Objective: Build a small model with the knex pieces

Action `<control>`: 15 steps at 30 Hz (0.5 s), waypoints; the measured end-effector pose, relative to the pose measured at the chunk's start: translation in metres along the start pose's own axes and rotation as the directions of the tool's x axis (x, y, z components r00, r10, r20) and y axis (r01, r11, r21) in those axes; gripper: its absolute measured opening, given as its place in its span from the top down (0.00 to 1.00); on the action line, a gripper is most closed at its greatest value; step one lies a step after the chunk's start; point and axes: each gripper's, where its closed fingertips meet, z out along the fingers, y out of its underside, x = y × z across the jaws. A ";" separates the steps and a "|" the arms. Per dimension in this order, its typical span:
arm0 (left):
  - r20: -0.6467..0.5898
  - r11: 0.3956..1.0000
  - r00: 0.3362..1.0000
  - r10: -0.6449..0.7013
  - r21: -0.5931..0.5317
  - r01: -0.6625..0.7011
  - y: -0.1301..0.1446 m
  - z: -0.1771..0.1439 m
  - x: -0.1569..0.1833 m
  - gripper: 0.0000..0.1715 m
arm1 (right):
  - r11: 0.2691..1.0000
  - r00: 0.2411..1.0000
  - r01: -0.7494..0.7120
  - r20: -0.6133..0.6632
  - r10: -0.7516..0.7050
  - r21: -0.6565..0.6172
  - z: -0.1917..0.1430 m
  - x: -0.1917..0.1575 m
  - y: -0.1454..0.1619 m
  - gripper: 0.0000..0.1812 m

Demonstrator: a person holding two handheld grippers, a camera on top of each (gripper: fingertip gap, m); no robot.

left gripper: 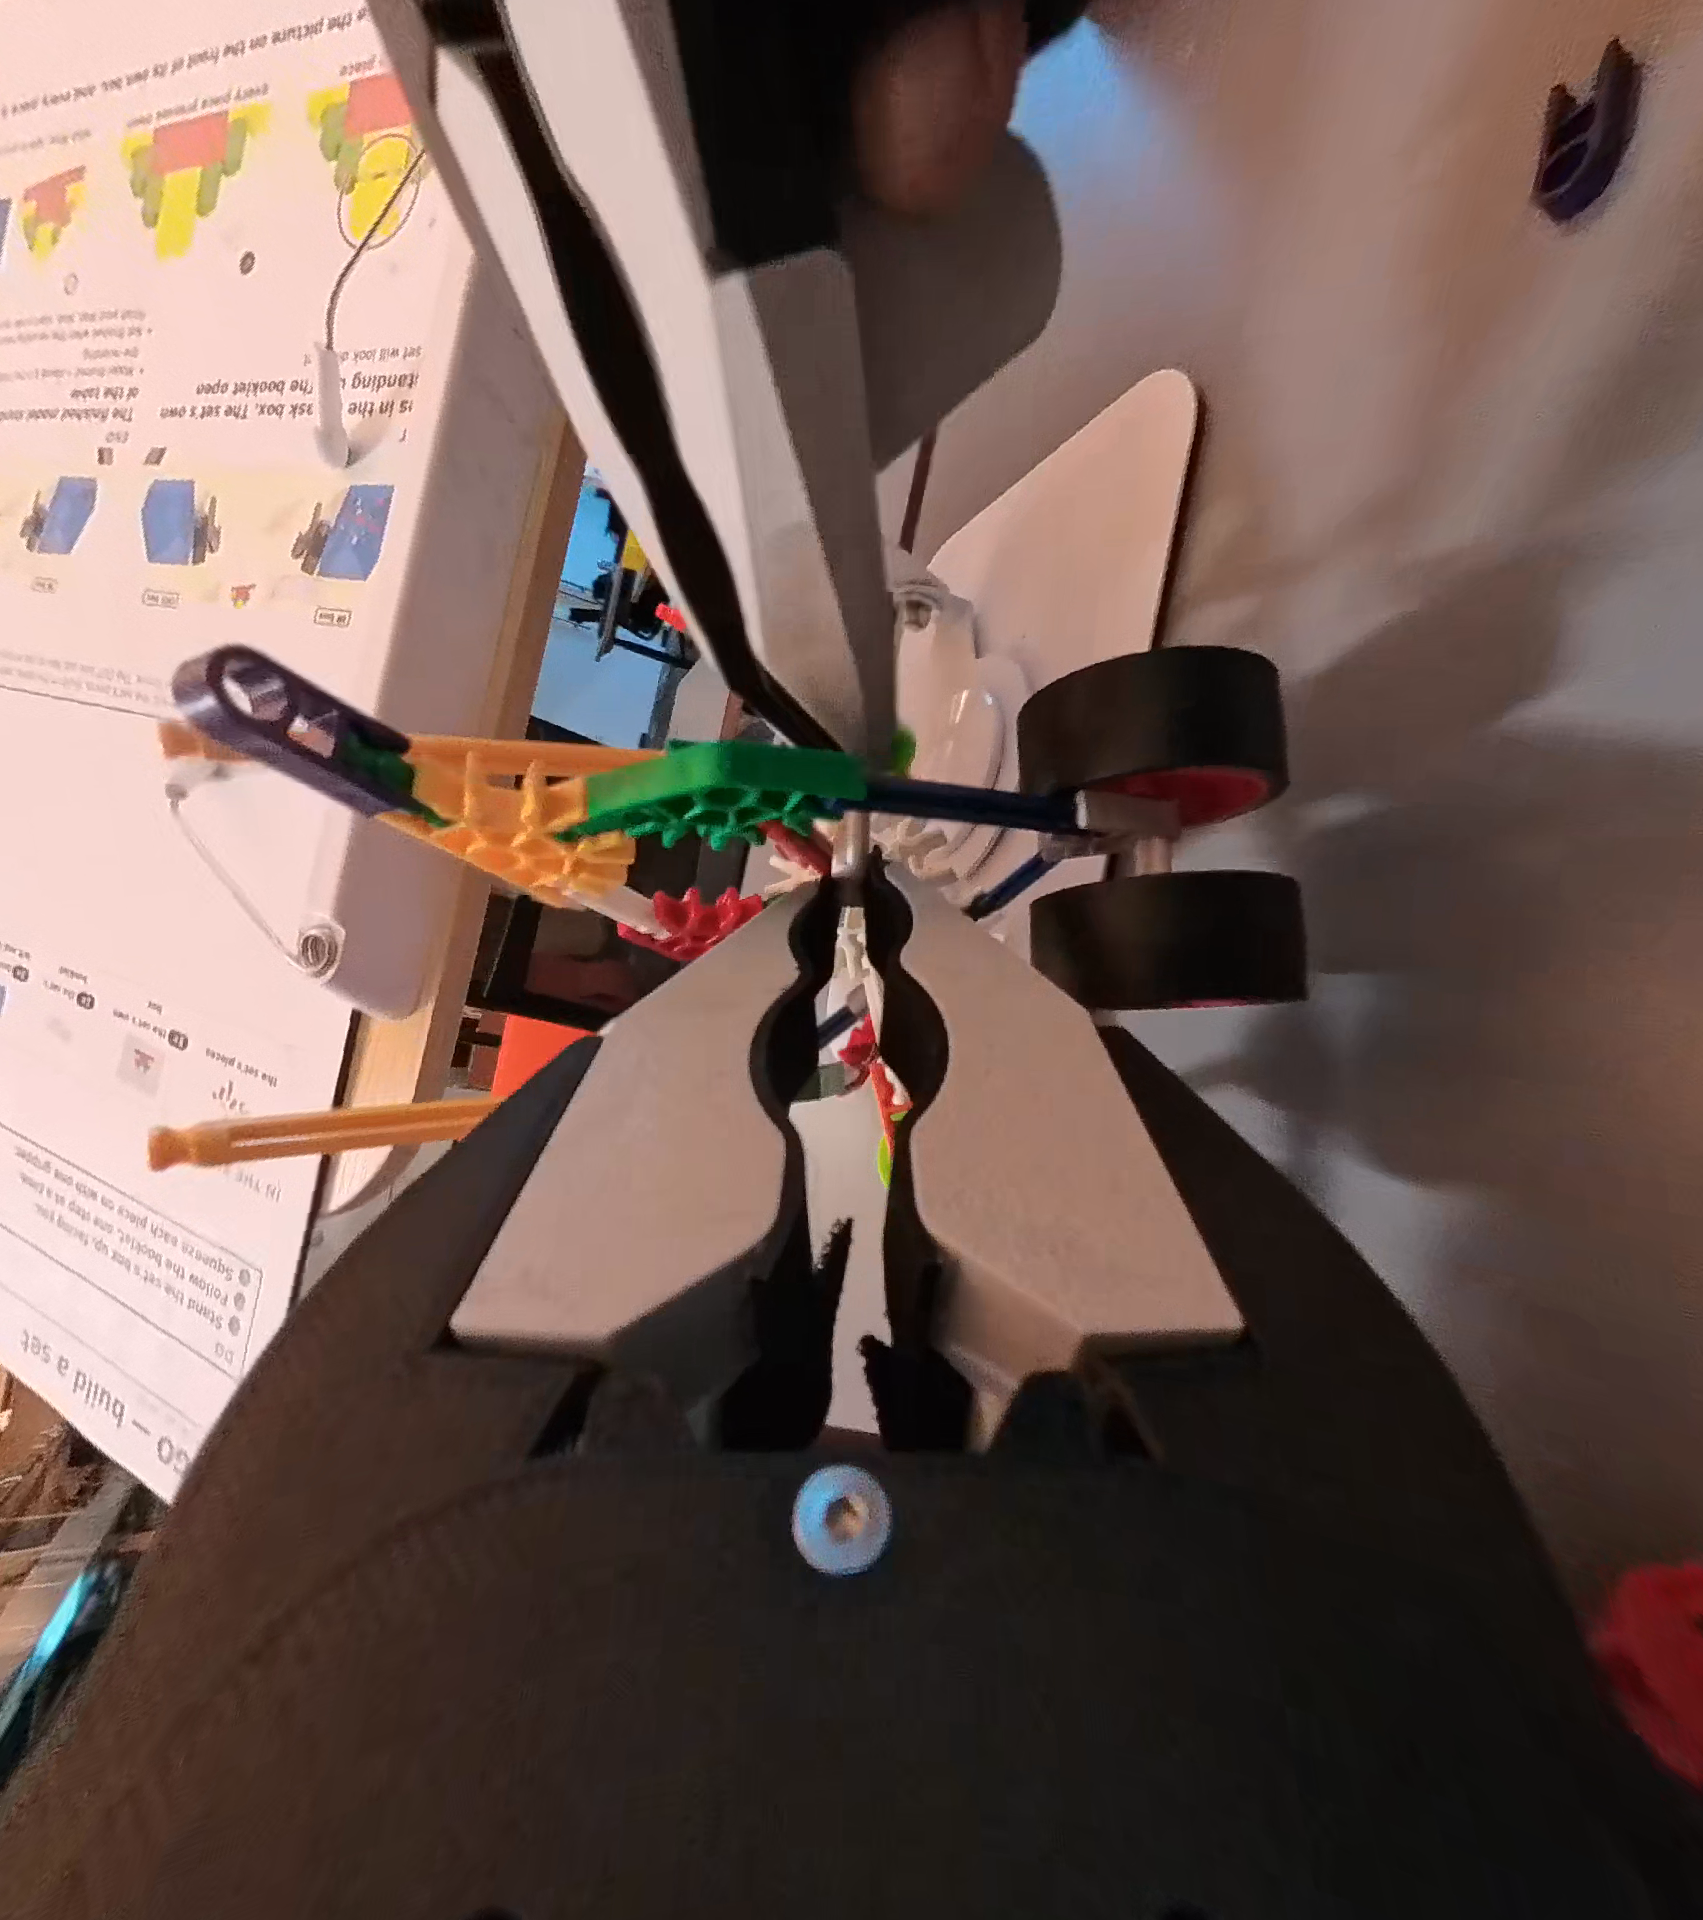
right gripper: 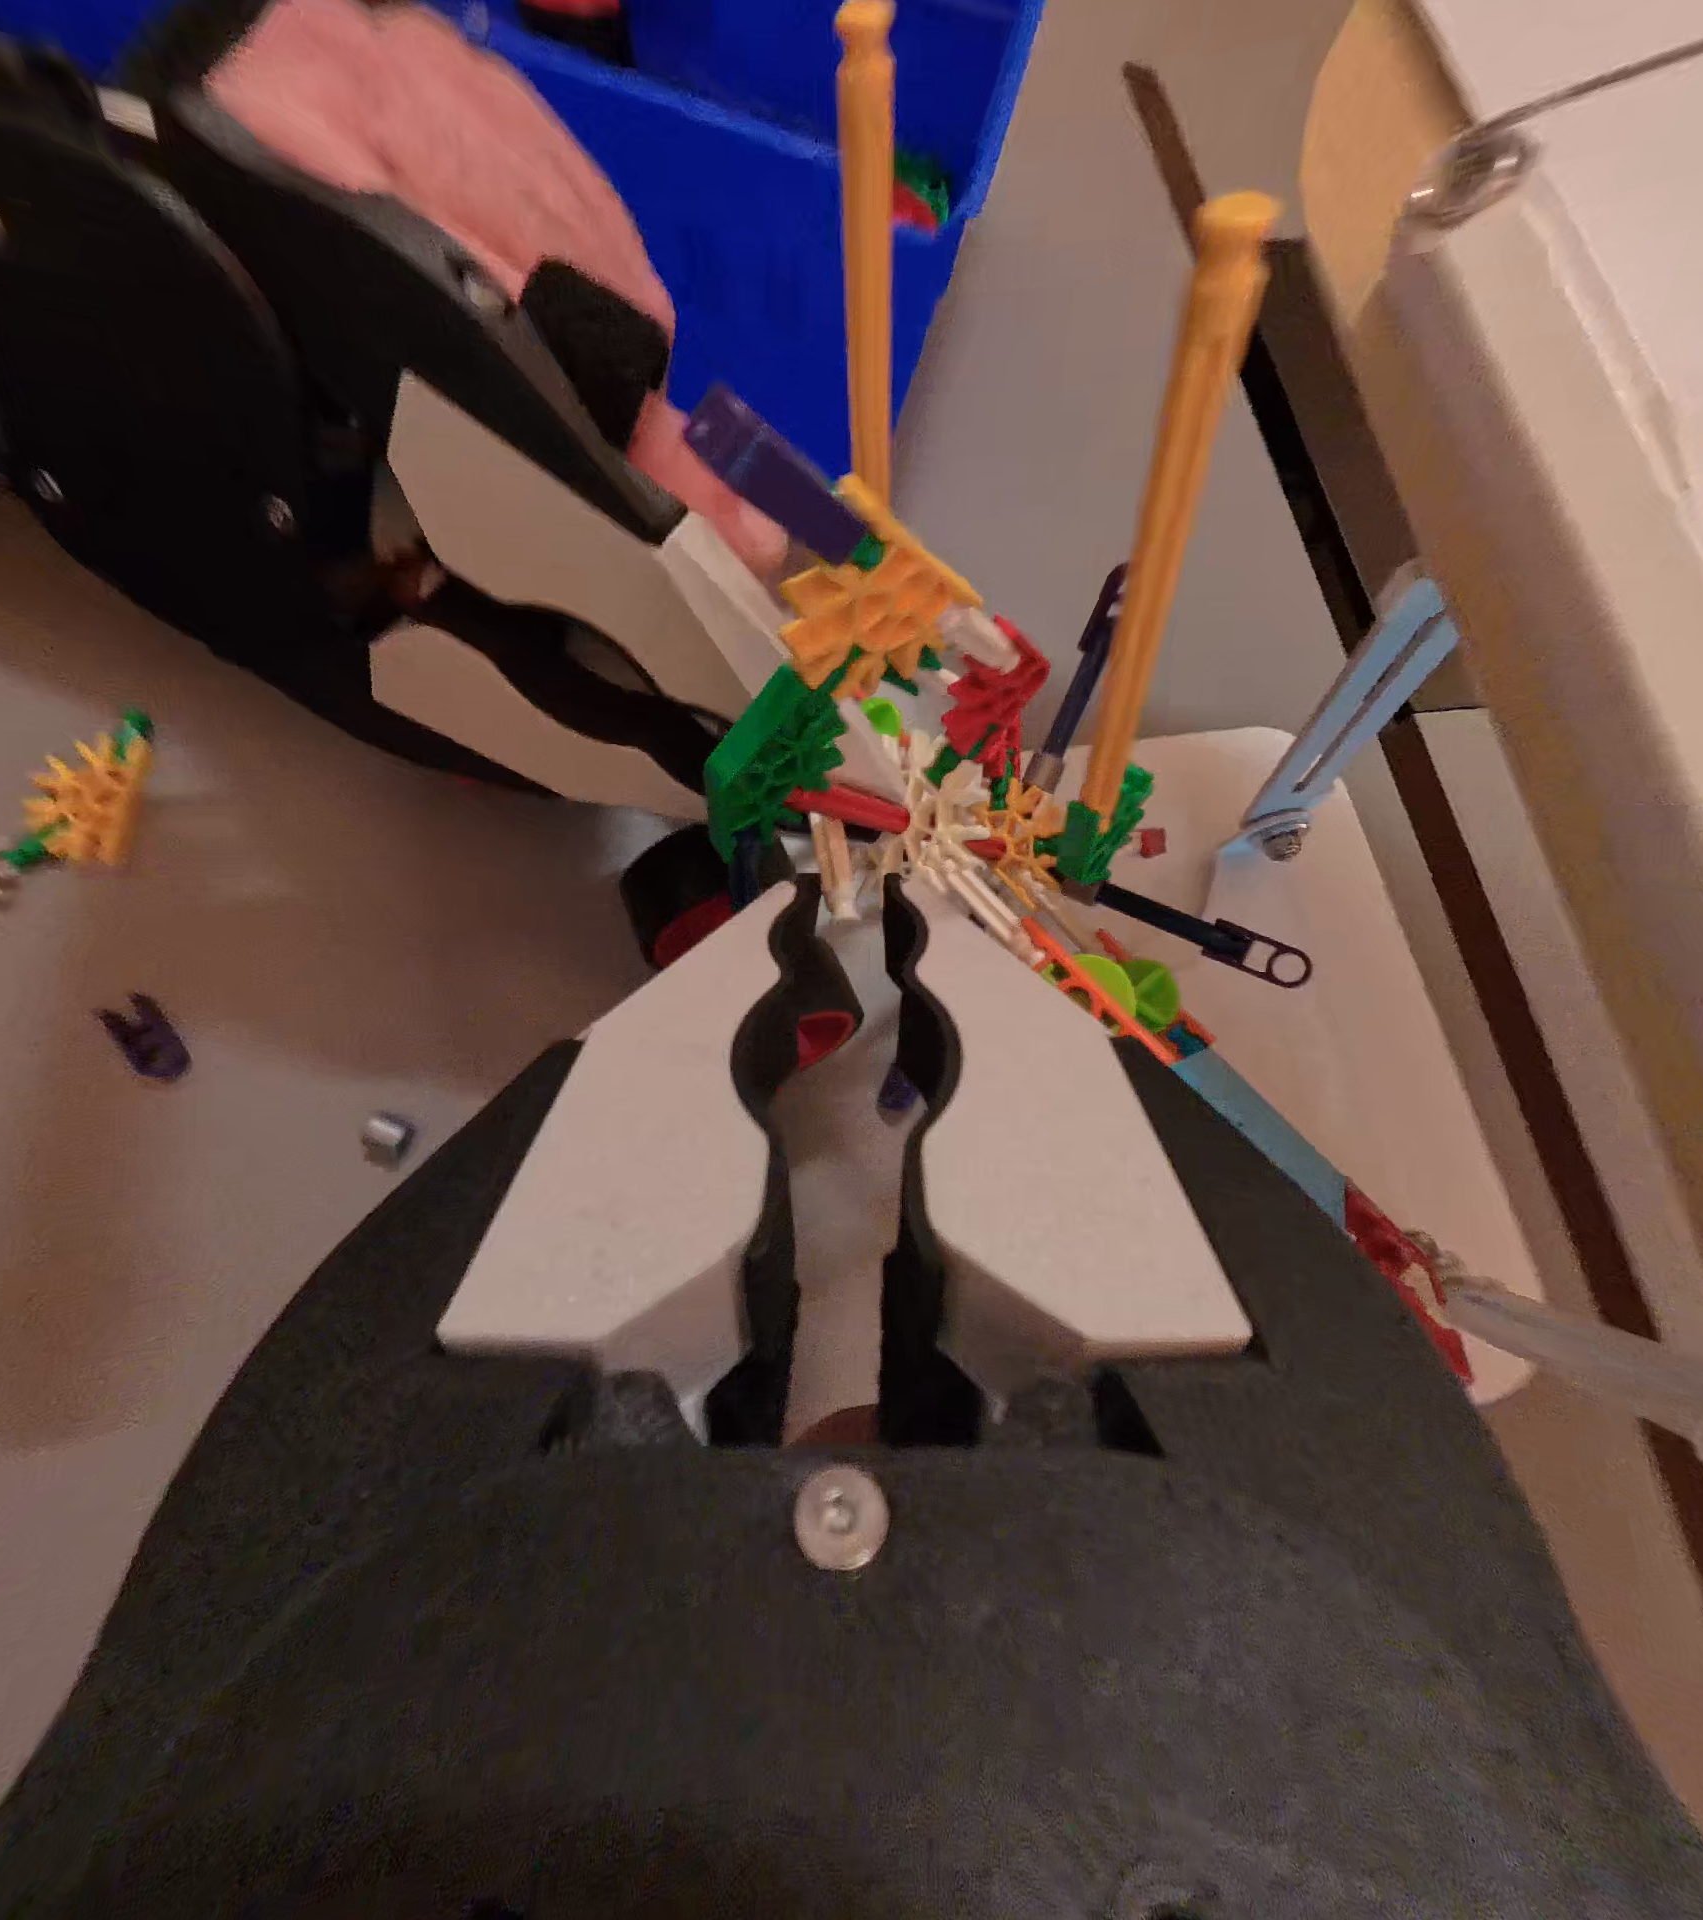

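- Left tongs (left gripper: 852,883) nearly closed, pinching a thin grey rod (left gripper: 852,844) of the model (left gripper: 722,800).
- Right tongs (right gripper: 842,899) likewise nip a white rod (right gripper: 834,862) there.
- Printed sheet (left gripper: 99,520) stands behind; loose pieces (right gripper: 88,800) lie on the table (right gripper: 203,1195).

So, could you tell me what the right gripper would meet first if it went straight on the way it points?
The right gripper would most likely meet the white snowflake connector at the hub of the rod-and-connector toy model; a white rod already sits at its tips, though depth is unclear.
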 end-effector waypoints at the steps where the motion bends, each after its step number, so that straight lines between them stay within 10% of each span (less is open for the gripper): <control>1: 0.001 1.000 1.000 0.005 -0.002 -0.005 -0.001 0.000 0.000 0.99 | 0.998 0.999 0.044 -0.016 -0.044 -0.035 0.002 -0.001 0.003 0.97; 9: 0.000 0.999 0.999 0.039 -0.018 -0.039 -0.002 0.001 0.001 0.98 | 0.942 0.951 0.252 -0.123 -0.283 -0.220 0.008 0.000 0.014 0.99; 15: 0.025 0.999 0.999 -0.020 -0.031 0.020 0.001 0.002 -0.005 0.94 | 0.993 0.997 0.033 -0.065 -0.041 -0.112 0.011 0.001 0.014 0.99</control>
